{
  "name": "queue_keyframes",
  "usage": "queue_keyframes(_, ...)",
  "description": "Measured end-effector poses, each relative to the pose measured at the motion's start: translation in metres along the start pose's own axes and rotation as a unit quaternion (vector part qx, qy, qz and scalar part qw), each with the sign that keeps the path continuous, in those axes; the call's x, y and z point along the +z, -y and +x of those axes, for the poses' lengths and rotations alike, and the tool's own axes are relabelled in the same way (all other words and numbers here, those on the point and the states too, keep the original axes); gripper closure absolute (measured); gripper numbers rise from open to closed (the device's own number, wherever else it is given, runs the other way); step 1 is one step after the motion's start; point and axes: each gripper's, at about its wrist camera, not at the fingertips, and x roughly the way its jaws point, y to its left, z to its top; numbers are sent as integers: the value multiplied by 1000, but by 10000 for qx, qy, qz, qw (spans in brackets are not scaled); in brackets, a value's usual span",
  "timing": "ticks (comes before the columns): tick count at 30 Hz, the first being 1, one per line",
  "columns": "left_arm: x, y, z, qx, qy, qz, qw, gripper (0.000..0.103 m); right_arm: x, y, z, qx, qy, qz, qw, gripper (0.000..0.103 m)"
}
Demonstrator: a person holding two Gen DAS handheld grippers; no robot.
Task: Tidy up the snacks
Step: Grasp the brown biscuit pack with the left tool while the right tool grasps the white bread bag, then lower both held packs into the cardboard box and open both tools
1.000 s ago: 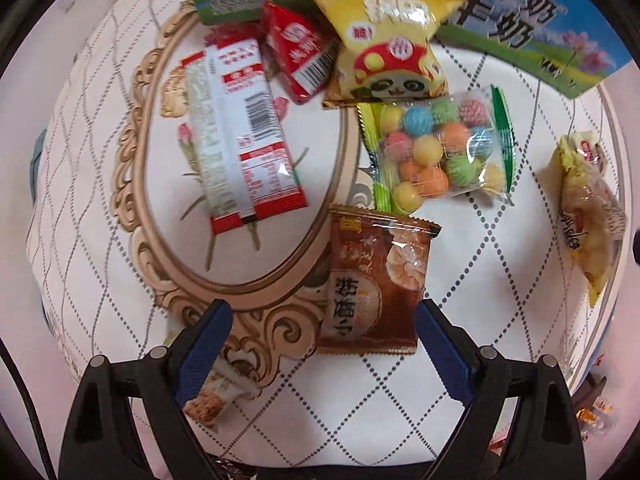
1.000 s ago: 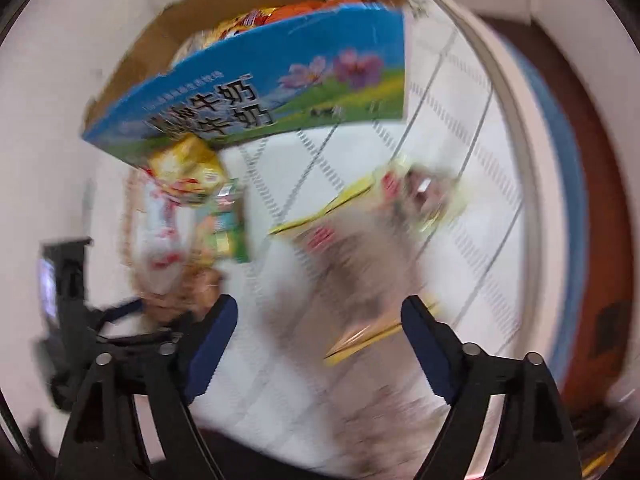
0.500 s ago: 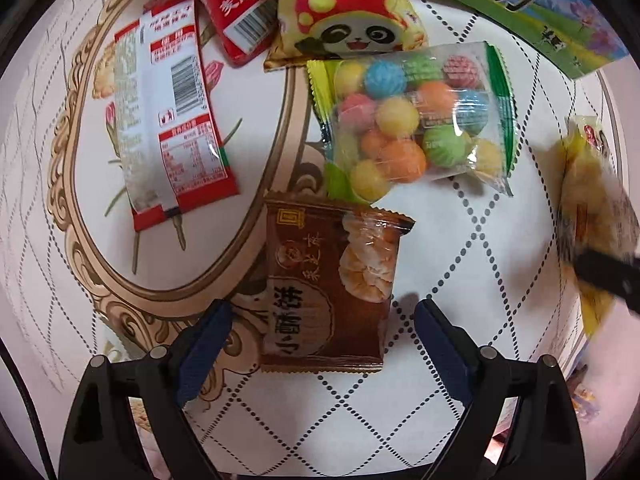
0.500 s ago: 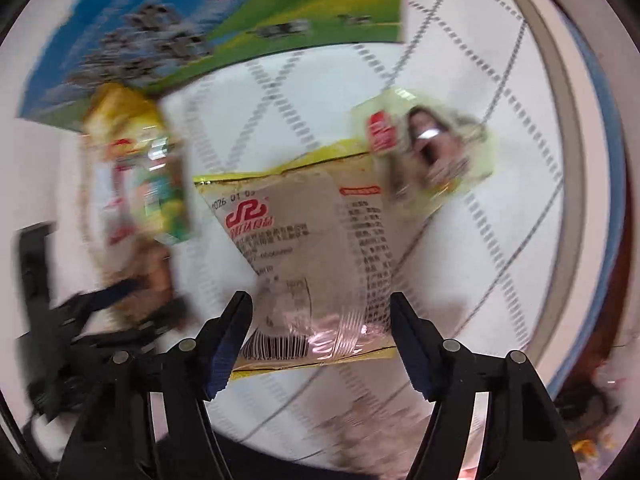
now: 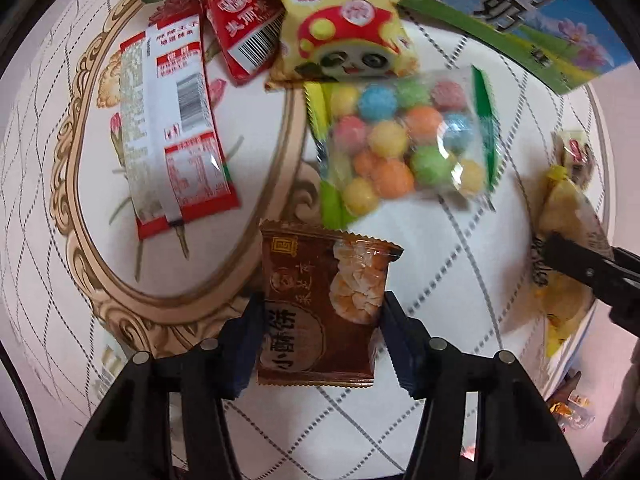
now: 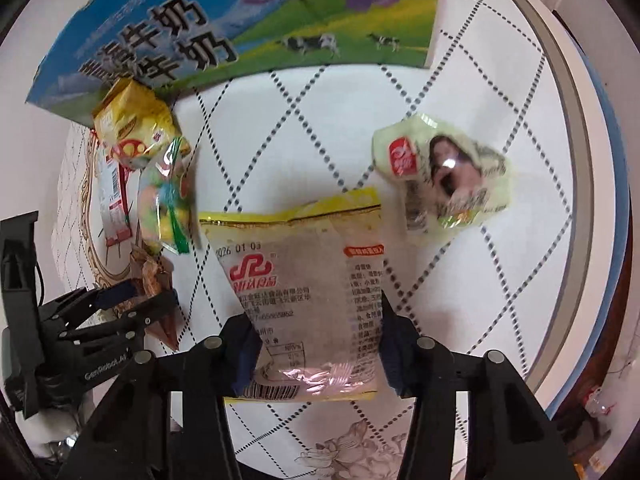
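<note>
A brown biscuit packet (image 5: pixel 320 280) lies flat on the patterned tablecloth. My left gripper (image 5: pixel 322 332) points straight down over it, and its closing jaws have their blue pads against the packet's two long sides. A clear, yellow-edged packet (image 6: pixel 296 272) with red print lies between the closing jaws of my right gripper (image 6: pixel 316 340), whose pads touch its left and right edges. In the left wrist view that same yellow packet (image 5: pixel 568 216) shows at the far right under a black finger.
A blue and green milk carton box (image 6: pixel 240 20) stands at the back. Near it lie a bag of coloured balls (image 5: pixel 404 148), a yellow panda packet (image 5: pixel 348 32), a red triangular packet (image 5: pixel 244 36) and a long red-white packet (image 5: pixel 172 136). A pale green wrapped snack (image 6: pixel 444 172) lies right, near the table rim (image 6: pixel 576 160).
Both grippers sank toward the table and their jaws closed in, the left onto the brown biscuit packet, the right onto the yellow-edged packet.
</note>
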Motion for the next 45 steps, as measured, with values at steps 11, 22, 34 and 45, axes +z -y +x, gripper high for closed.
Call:
queue_keyframes(11, -30, 12, -18, -411, 147, -217, 9988, 50, -26, 3, -21, 282, 412, 389, 9980, 58)
queue_keyframes(22, 1, 0, -135, -1157, 971, -164, 9884, 50, -5, -19, -105, 820, 1045, 220, 9909, 58)
queue_keyframes(34, 168, 15, -211, -1412, 1266, -29, 9818, 49, 111, -44, -181, 531, 1844, -18, 9814, 58)
queue_keyframes(45, 270, 34, -141, -1114, 330, -89, 9932, 49, 191, -32, -108, -168, 1098, 151, 9937, 58)
